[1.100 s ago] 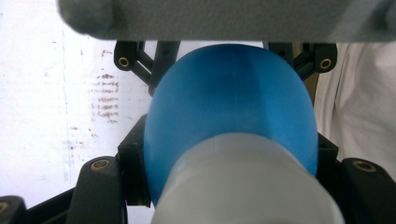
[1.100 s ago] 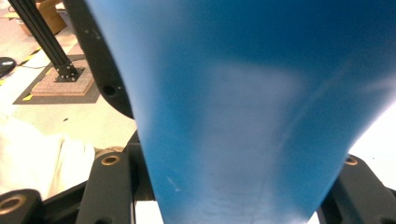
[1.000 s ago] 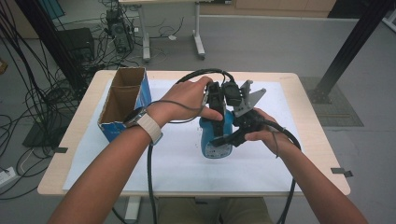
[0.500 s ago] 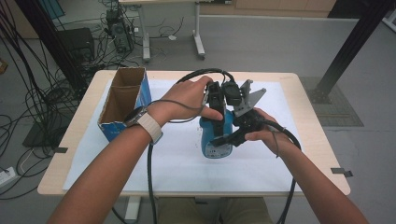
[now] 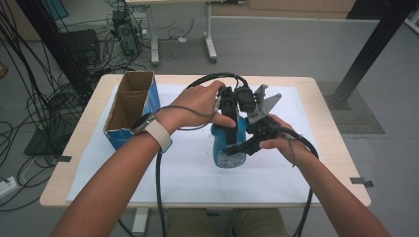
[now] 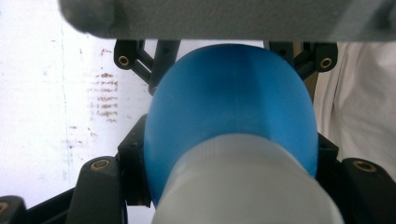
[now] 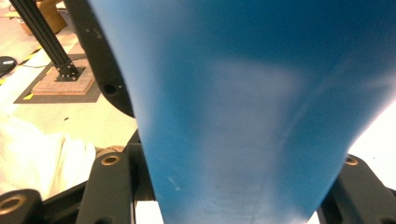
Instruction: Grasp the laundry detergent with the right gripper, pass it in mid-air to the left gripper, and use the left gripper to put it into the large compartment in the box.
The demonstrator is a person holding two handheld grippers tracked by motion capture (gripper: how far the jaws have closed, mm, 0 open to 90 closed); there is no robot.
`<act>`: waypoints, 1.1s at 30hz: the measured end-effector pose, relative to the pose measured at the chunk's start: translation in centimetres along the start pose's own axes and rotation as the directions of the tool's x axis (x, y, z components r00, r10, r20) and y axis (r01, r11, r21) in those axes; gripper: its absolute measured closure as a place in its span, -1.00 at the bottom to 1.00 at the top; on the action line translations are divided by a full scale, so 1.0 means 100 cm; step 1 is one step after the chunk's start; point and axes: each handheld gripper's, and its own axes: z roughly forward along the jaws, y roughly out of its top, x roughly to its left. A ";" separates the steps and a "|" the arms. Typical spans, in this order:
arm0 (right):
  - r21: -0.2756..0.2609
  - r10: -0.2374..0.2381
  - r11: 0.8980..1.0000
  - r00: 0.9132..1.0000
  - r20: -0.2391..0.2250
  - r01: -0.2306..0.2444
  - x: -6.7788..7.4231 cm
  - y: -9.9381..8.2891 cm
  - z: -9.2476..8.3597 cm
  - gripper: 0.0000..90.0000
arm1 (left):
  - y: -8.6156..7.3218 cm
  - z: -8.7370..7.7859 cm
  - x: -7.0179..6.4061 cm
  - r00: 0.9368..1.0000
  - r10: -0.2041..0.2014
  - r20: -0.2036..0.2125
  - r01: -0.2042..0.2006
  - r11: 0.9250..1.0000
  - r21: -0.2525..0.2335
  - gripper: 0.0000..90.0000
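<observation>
bottle stands mid-worktop, gripped by both claws: left claw clamps the top, right claw the body. cap not yet removed.

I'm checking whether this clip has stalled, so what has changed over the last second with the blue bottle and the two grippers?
Nothing visibly changed. The left gripper and the right gripper stay shut on the blue bottle, which stands in the same spot on the white sheet. The cardboard box has not shifted either.
</observation>
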 end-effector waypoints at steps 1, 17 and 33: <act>0.001 -0.003 1.000 1.000 0.003 0.003 0.000 0.000 0.000 -0.04 | 0.000 0.000 0.000 1.000 0.002 0.000 -0.002 1.000 -0.001 -0.17; -0.002 0.001 1.000 1.000 0.002 -0.001 0.000 0.000 0.000 -0.04 | -0.001 -0.001 0.000 1.000 -0.002 0.000 0.002 1.000 -0.002 -0.17; -0.001 -0.004 1.000 1.000 0.004 0.004 0.000 0.001 0.000 -0.04 | -0.002 -0.001 0.000 1.000 -0.007 -0.001 0.007 1.000 -0.001 -0.17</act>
